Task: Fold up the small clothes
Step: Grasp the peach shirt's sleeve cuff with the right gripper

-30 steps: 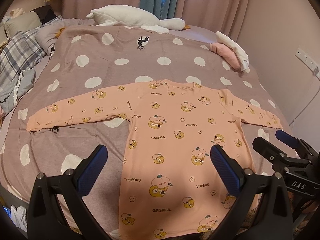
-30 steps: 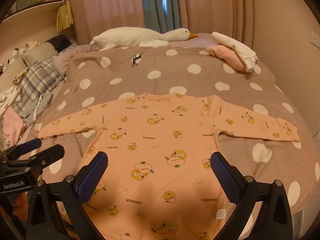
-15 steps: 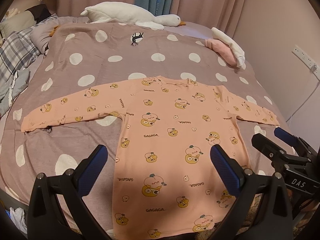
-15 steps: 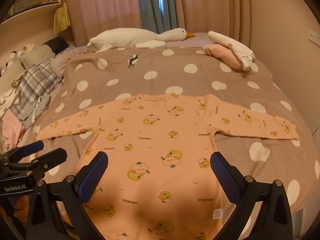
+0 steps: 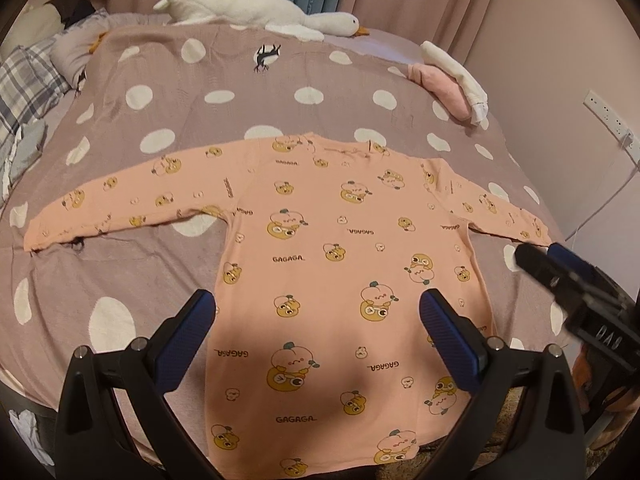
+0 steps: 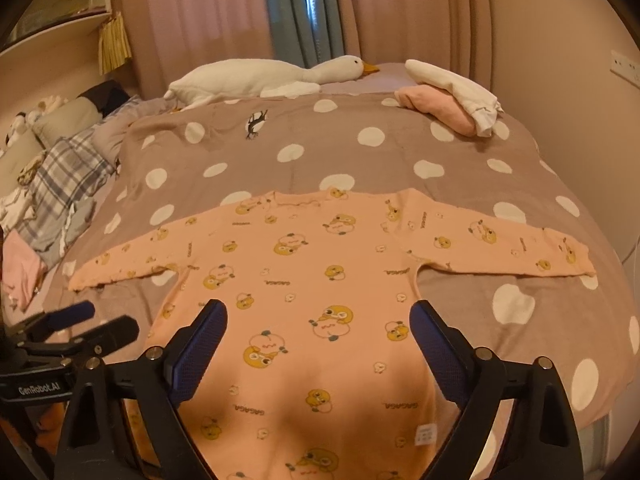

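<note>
- The peach shirt (image 5: 344, 280) is laid flat on the bed (image 5: 132, 280), sleeves spread; no fold is made yet.
- Left hand-held gripper (image 5: 318, 336) and right hand-held gripper (image 6: 318, 338) are held agape and empty; the right's jaws have just been narrowing.
- A sleeve must be gripped next, probably.
- A wall socket's cable is shown only by the left view.

A mauve bedspread (image 5: 168, 96) dotted with white spots fills the centre of both views. A white plush goose (image 5: 256, 14) lies along its far edge, orange beak pointing right. Pink and white folded garments (image 6: 452, 98) sit at upper right (stacked, white on top). Plaid bedding (image 6: 68, 176) bunches at left. Pink curtains (image 6: 200, 12) flank a blue-green panel (image 6: 298, 12); a wall socket strip (image 5: 606, 114) shows at far right.
</note>
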The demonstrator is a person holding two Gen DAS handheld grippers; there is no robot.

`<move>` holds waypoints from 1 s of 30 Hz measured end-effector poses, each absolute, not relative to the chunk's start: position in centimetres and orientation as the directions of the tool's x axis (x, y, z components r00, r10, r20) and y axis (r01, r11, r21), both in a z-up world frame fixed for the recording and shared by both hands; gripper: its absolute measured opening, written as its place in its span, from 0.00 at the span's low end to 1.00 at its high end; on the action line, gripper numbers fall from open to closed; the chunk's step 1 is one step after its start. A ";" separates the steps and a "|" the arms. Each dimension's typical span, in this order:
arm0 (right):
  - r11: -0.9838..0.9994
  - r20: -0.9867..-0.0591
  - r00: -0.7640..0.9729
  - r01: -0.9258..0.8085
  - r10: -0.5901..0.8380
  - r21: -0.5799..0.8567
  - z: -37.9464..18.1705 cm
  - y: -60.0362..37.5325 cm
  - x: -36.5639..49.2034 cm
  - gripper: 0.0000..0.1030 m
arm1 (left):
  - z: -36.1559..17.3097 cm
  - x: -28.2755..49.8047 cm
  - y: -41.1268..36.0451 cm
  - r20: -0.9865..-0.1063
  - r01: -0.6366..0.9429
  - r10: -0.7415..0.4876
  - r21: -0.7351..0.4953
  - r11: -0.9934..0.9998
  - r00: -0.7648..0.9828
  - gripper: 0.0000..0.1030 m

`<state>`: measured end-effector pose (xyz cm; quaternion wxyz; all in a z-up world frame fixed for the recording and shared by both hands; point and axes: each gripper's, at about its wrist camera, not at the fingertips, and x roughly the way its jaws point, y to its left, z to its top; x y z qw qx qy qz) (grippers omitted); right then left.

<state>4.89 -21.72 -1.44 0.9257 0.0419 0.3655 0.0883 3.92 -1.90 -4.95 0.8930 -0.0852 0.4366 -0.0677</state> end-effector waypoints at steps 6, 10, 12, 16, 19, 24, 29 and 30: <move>0.978 -0.653 0.734 -0.072 0.185 0.196 -1.0 -25.2 6.8 0.77 | -6.4 5.1 -2.4 -0.776 0.043 -0.236 -0.260 0.965 0.585 0.94; 0.955 -0.647 0.735 -0.002 0.203 0.297 -1.2 -30.0 9.0 0.60 | -8.0 6.1 -2.9 -0.791 0.038 -0.257 -0.285 0.958 0.555 0.84; 0.930 -0.652 0.730 0.062 0.206 0.363 -1.7 -33.4 10.3 0.52 | -9.3 6.6 -3.2 -0.809 0.029 -0.264 -0.294 0.955 0.526 0.78; 0.857 -0.666 0.736 0.264 0.118 0.443 -3.3 -42.0 12.2 0.43 | -11.4 7.3 -3.4 -0.841 0.002 -0.278 -0.312 0.950 0.464 0.69; 0.797 -0.701 0.713 0.409 0.026 0.445 -5.3 -47.3 13.1 0.42 | -12.2 7.9 -3.4 -0.858 -0.020 -0.273 -0.312 0.950 0.436 0.69; 0.693 -0.775 0.632 0.572 -0.031 0.439 -9.6 -53.1 14.7 0.42 | -12.0 8.6 -3.3 -0.853 -0.032 -0.276 -0.323 0.946 0.443 0.69; 0.597 -0.817 0.574 0.673 -0.048 0.438 -12.6 -56.0 15.3 0.42 | -11.6 9.4 -2.7 -0.845 -0.052 -0.287 -0.346 0.937 0.452 0.69; 0.581 -0.818 0.572 0.685 -0.056 0.439 -12.9 -56.3 15.4 0.42 | -11.5 9.6 -2.5 -0.842 -0.057 -0.288 -0.350 0.935 0.456 0.69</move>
